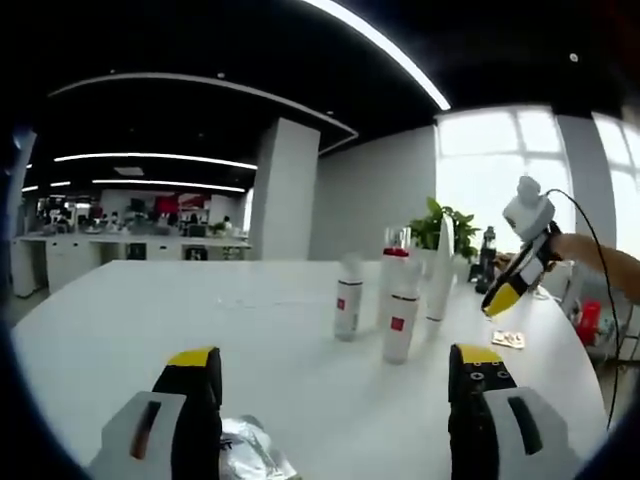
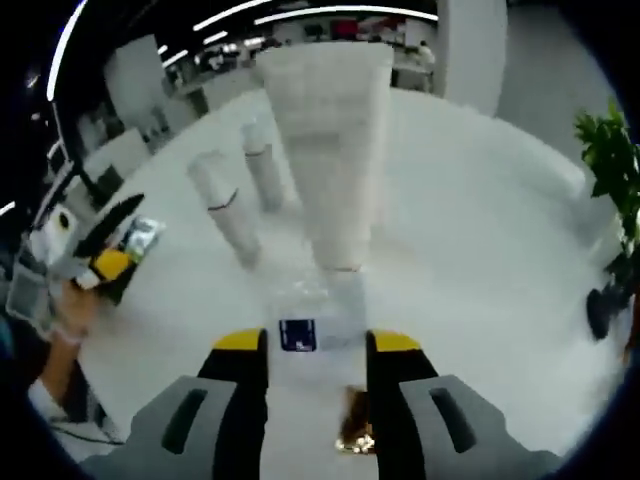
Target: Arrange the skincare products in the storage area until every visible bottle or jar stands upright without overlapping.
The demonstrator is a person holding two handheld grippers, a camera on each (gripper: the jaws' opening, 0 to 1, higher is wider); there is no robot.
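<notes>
Two white bottles with red labels (image 1: 347, 305) (image 1: 400, 322) stand upright on the white table (image 1: 200, 310). A tall white tube (image 1: 441, 270) stands behind them. My left gripper (image 1: 335, 358) is open low over the table, a crinkled silver packet (image 1: 250, 450) by its left jaw. A hand holds my right gripper (image 1: 498, 300) just right of the tube. In the right gripper view, my right gripper (image 2: 318, 340) has its jaws drawn close on a clear bottle with a blue label (image 2: 297, 335). The tube (image 2: 330, 150) rises right in front, with the two white bottles (image 2: 225, 210) (image 2: 262, 165) beyond.
A small golden sachet (image 1: 508, 340) (image 2: 355, 430) lies on the table under my right gripper. A potted plant (image 1: 445, 225) and a dark bottle (image 1: 487, 255) stand at the table's far edge. The left gripper (image 2: 105, 255) and silver packet (image 2: 145, 235) sit at the left.
</notes>
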